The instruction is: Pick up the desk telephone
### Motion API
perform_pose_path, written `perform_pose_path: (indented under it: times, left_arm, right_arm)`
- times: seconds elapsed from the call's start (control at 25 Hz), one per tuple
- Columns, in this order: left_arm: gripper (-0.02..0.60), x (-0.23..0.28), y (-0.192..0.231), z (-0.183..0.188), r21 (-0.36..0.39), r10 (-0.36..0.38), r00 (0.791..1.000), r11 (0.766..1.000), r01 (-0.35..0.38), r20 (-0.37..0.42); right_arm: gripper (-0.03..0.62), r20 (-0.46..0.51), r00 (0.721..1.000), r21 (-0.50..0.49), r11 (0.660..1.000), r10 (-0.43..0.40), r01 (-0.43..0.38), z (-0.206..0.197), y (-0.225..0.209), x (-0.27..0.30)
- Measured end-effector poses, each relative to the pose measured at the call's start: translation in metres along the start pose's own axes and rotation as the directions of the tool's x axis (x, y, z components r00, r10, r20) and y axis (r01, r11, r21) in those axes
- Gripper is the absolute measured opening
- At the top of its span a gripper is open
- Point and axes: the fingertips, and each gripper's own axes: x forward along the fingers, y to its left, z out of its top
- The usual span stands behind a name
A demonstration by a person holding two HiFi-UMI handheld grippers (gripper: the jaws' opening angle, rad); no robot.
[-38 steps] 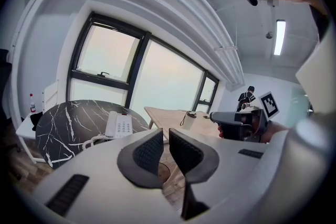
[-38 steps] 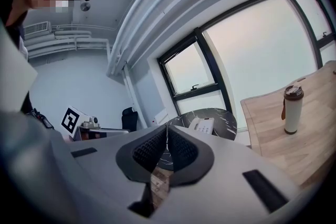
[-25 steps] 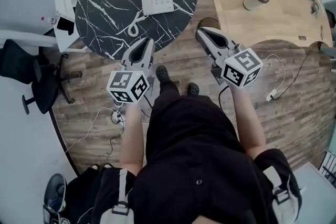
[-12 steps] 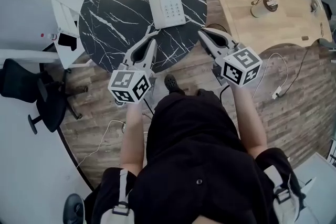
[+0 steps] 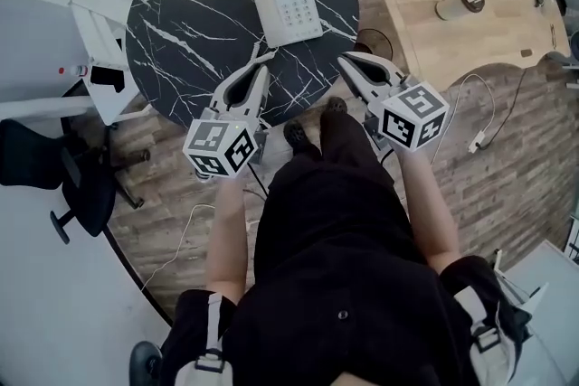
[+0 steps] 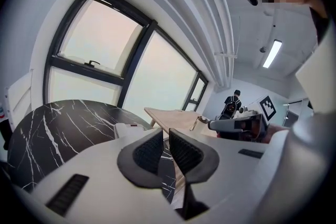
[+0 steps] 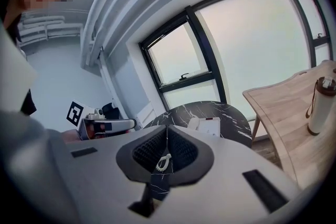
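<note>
The white desk telephone (image 5: 287, 9) lies flat on the round black marble table (image 5: 199, 32), toward its far right side, with its coiled cord (image 5: 263, 52) trailing toward me. My left gripper (image 5: 263, 68) is over the table's near edge, just short of the cord, shut and empty. To the right of the table's edge, my right gripper (image 5: 344, 61) is over the floor, also shut and empty. In the left gripper view the telephone (image 6: 128, 130) shows beyond the shut left gripper (image 6: 165, 136). The right gripper view has the telephone (image 7: 206, 125) past the right gripper (image 7: 167, 136), with the cord (image 7: 164, 162) below the tips.
A light wooden table (image 5: 425, 23) stands right of the marble one, with a cylindrical bottle (image 5: 457, 2) on it. A black office chair (image 5: 54, 167) and a white shelf unit (image 5: 99, 59) are at the left. Cables (image 5: 479, 140) lie on the wooden floor.
Both grippers moved forward toward the marble table; the left one now reaches over its near edge. The telephone sits closer ahead. Both grippers stayed shut.
</note>
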Motion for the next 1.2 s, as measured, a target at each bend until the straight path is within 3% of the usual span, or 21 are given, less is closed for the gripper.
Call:
perform_pose_path:
  times: [0.44, 0.68, 1.2]
  left_arm:
    - [0.043, 0.042, 0.030, 0.005, -0.034, 0.015, 0.999, 0.999, -0.016, -0.043]
    - [0.043, 0.077, 0.058, 0.002, -0.090, 0.067, 0.993, 0.993, -0.075, -0.096]
    - [0.043, 0.138, 0.108, -0.042, -0.191, 0.131, 0.959, 0.965, -0.182, -0.251]
  right_arm:
    - [0.034, -0.073, 0.997, -0.011, 0.999, 0.040, -0.041, 0.013, -0.037, 0.052]
    - [0.035, -0.144, 0.987, -0.002, 0.998, 0.066, -0.067, 0.017, -0.071, 0.088]
    - [0.037, -0.356, 0.928, 0.035, 0.994, 0.111, -0.105, -0.019, -0.141, 0.148]
